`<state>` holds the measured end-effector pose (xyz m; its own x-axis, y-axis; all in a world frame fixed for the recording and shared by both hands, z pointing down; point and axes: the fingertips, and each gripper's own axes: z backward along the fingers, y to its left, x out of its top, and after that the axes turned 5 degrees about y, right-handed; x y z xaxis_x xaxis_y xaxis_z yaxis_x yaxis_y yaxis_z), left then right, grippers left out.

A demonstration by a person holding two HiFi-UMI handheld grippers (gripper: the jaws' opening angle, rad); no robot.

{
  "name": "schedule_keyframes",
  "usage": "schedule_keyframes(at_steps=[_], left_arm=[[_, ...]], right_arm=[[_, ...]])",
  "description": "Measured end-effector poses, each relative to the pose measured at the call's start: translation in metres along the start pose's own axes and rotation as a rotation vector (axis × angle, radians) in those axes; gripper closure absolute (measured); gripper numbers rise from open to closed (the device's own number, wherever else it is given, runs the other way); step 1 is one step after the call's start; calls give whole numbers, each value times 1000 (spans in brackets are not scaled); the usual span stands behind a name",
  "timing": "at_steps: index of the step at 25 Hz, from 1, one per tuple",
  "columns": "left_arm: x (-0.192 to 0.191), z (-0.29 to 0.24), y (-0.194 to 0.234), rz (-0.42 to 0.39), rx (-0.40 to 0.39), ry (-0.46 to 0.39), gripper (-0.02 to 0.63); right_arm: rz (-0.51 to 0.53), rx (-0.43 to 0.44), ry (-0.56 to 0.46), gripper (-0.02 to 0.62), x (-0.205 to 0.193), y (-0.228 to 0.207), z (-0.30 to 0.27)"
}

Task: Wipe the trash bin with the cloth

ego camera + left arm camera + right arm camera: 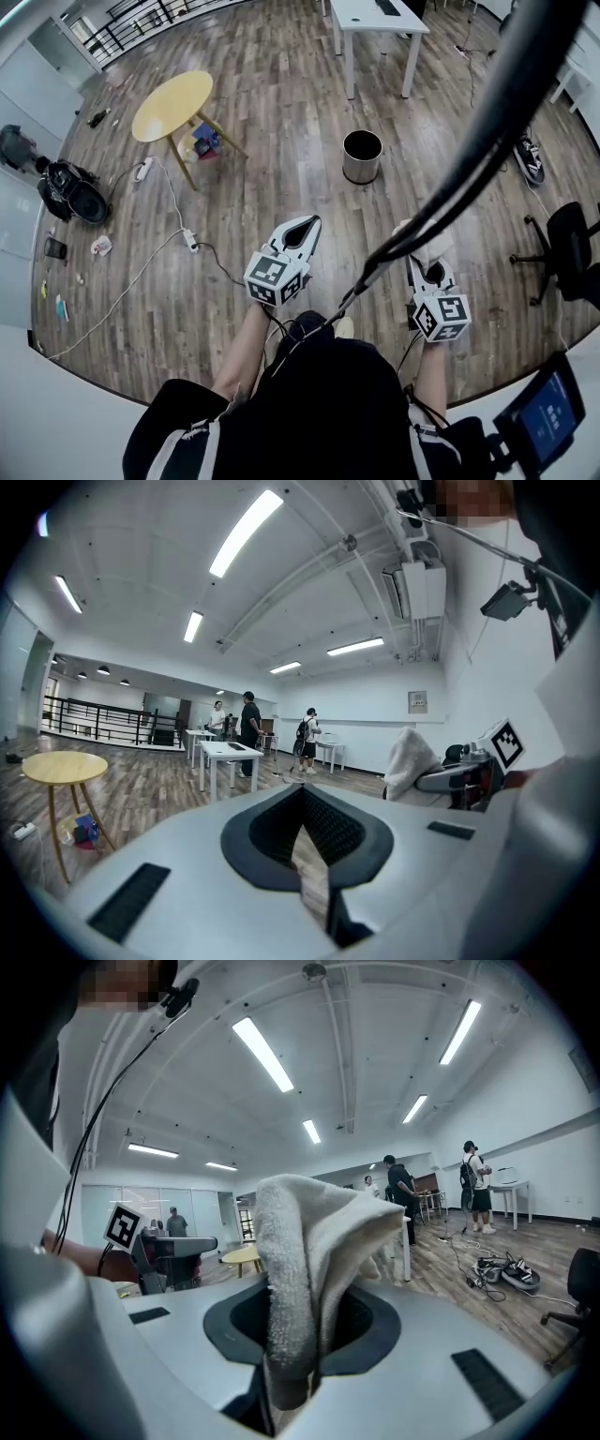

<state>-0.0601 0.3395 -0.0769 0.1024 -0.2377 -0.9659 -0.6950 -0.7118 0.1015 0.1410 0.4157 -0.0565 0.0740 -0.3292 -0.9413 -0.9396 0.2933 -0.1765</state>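
— Reading from left to right, what stands before you on the brown wood-plank floor (281,141)?

— At far left, a round yellow wooden table (173,105). Farther right and ahead of you is the cylindrical metal trash bin (362,157) with a dark inside. It stands upright on the floor, well apart from both of your tools and roughly between their two lines. Beyond it stands a white rectangular desk (380,23).

— How is your left gripper (302,228) set?

— You hold it pointing forward. In the left gripper view its tips meet (302,794), nothing is caught in them, and only floor shows through the narrow slit lower down.

— And your right gripper (424,267)?

— It is clamped on a white terry cloth (424,246). In the right gripper view the cloth (305,1241) rises folded from between the jaws and droops over towards the right. The left gripper view shows the same cloth (409,759) standing up from that tool's nose. At far right, near the edge of the head view, is a black office chair (572,246).
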Motion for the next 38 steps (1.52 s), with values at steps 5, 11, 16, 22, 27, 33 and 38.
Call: schedule_keyframes(at_steps=[5,11,16,22,27,33,38], left_arm=[[0,-25,15,7,-4,0,609],[-1,-62,59,17,-11,15,609],[9,-108,126,22,-21,21,609],[34,-147,188,12,-49,28,609],[43,-173,234,8,-59,28,609],[43,-199,279,25,-74,40,609],[35,-221,297,48,-87,56,609]], right_arm=[[0,-1,12,503,0,-16,-22],[-8,-11,38,503,5,-29,-73],[-11,-25,31,503,28,-37,-144],[-18,-34,45,503,55,-38,-214],[-33,-47,49,503,67,-42,-264],[-30,-63,55,503,79,-43,-312],[-30,-76,69,503,82,-50,-336]])
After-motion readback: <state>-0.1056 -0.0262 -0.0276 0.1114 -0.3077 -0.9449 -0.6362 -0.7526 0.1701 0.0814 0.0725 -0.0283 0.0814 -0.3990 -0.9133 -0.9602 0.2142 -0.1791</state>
